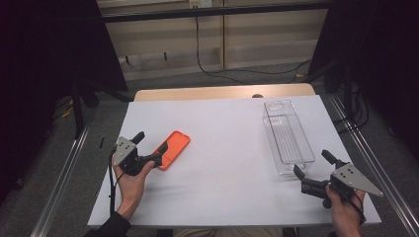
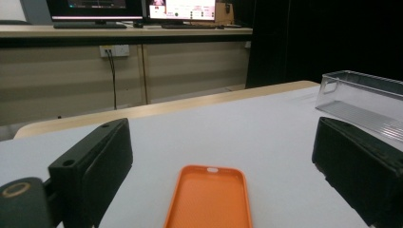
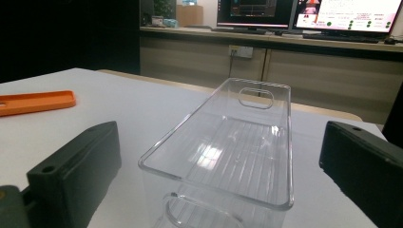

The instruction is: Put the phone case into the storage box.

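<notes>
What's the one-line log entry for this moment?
left gripper: open, jaws astride orange case | right gripper: open, at near end of clear bin | bin: empty | case: flat on table

Between the left gripper's (image 2: 223,190) jaws, the near end of the orange phone case (image 2: 209,199) is cut off by the bottom edge of the left gripper view, and the clear bin (image 2: 361,102) beyond the right-hand jaw runs off the side edge. In the right gripper view, the near end wall of the bin between the right gripper's (image 3: 223,190) jaws drops below the bottom edge, and the case beyond the left-hand jaw is clipped at the side
</notes>
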Demonstrator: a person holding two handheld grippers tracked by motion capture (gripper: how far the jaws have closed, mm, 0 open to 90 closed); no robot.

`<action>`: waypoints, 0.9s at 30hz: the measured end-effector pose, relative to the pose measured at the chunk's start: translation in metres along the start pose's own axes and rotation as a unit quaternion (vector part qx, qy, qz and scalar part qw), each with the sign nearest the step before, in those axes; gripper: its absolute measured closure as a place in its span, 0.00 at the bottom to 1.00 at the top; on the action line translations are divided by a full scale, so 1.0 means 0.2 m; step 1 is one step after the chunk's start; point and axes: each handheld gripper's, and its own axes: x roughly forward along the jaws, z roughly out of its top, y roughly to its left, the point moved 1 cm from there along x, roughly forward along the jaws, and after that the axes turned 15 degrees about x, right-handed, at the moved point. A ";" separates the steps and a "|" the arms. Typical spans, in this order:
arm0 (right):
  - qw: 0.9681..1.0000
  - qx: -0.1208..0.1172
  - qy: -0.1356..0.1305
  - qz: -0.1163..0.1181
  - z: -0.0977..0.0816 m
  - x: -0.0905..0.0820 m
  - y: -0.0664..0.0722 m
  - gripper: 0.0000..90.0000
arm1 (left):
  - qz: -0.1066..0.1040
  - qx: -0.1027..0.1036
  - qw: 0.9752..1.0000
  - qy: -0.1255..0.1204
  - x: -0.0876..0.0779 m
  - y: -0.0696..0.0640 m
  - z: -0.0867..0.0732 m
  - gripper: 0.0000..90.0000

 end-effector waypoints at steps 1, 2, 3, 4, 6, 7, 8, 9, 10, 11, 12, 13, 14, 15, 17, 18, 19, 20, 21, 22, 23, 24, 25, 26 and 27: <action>1.000 0.000 0.000 0.000 0.00 0.00 0.00 0.00 | 0.002 0.004 1.000 0.000 0.01 0.00 0.00 0.07; 1.000 0.001 -0.001 0.001 0.00 0.00 0.00 0.00 | -0.001 -0.004 1.000 -0.001 0.02 0.00 0.00 0.07; 1.000 0.002 -0.001 0.001 0.00 0.00 0.00 0.00 | -0.007 -0.014 1.000 -0.006 0.03 0.00 0.01 0.07; 1.000 0.002 -0.001 0.001 0.00 0.00 0.00 0.00 | -0.008 -0.011 1.000 -0.004 0.04 0.00 0.01 0.07; 1.000 0.002 -0.001 0.001 0.00 0.00 0.00 0.00 | -0.006 -0.006 1.000 -0.003 0.06 0.00 0.02 0.06; 1.000 0.002 0.000 0.001 0.00 0.00 0.00 0.00 | -0.005 -0.004 1.000 -0.003 0.07 0.00 0.02 0.06; 1.000 0.002 -0.001 0.001 0.00 0.00 0.00 0.00 | -0.002 -0.007 1.000 -0.005 0.08 0.01 0.03 0.06; 1.000 0.000 0.000 0.001 0.00 0.00 0.00 0.00 | -0.001 -0.006 1.000 -0.007 0.09 0.02 0.04 0.06; 1.000 0.001 0.000 0.001 0.00 0.00 0.00 0.00 | -0.001 -0.007 1.000 -0.009 0.10 0.02 0.04 0.06; 1.000 0.001 0.000 0.002 0.00 0.00 0.00 0.00 | 0.001 0.002 1.000 -0.012 0.11 0.03 0.06 0.06; 1.000 0.001 0.000 0.002 0.00 0.00 0.00 0.00 | 0.000 0.016 1.000 -0.011 0.11 0.03 0.07 0.06; 1.000 0.001 0.002 0.002 0.00 0.00 0.00 0.00 | -0.001 0.020 1.000 -0.011 0.12 0.04 0.08 0.06; 1.000 0.001 0.002 0.002 0.00 0.00 0.00 0.00 | 0.001 0.011 1.000 -0.018 0.13 0.05 0.09 0.06; 1.000 0.002 0.002 0.002 0.00 0.00 0.00 0.00 | 0.001 0.008 1.000 -0.017 0.13 0.06 0.10 0.05; 1.000 0.002 0.000 0.001 0.00 0.00 0.00 0.00 | 0.007 0.010 1.000 -0.017 0.15 0.08 0.10 0.05; 1.000 0.002 0.000 0.001 0.00 0.00 0.00 0.00 | 0.009 0.011 1.000 -0.012 0.16 0.08 0.10 0.05; 1.000 0.002 0.001 0.001 0.00 0.00 0.00 0.00 | 0.010 0.006 1.000 -0.010 0.18 0.09 0.10 0.05; 1.000 0.001 0.000 0.001 0.00 0.00 0.00 0.00 | 0.009 0.007 1.000 -0.007 0.18 0.09 0.10 0.05; 1.000 0.001 0.001 0.001 0.00 0.00 0.00 0.00 | 0.015 0.005 1.000 -0.005 0.21 0.10 0.09 0.05; 1.000 0.001 0.001 0.001 0.00 0.00 0.00 0.00 | 0.015 0.005 1.000 -0.005 0.21 0.10 0.09 0.05; 1.000 0.002 0.000 0.000 0.00 0.00 0.00 0.00 | 0.017 0.000 1.000 -0.003 0.23 0.11 0.08 0.06; 1.000 0.002 0.001 0.000 0.00 0.00 0.00 0.00 | 0.017 0.000 1.000 -0.003 0.23 0.11 0.08 0.07; 1.000 0.001 0.001 0.001 0.00 0.00 0.00 0.00 | 0.020 0.003 1.000 0.000 0.24 0.12 0.08 0.07; 1.000 0.001 0.001 0.000 0.00 0.00 0.00 0.00 | 0.025 0.008 1.000 -0.002 0.25 0.12 0.08 0.07; 1.000 0.001 0.001 0.000 0.00 0.00 0.00 0.00 | 0.028 0.011 1.000 -0.001 0.28 0.14 0.09 0.07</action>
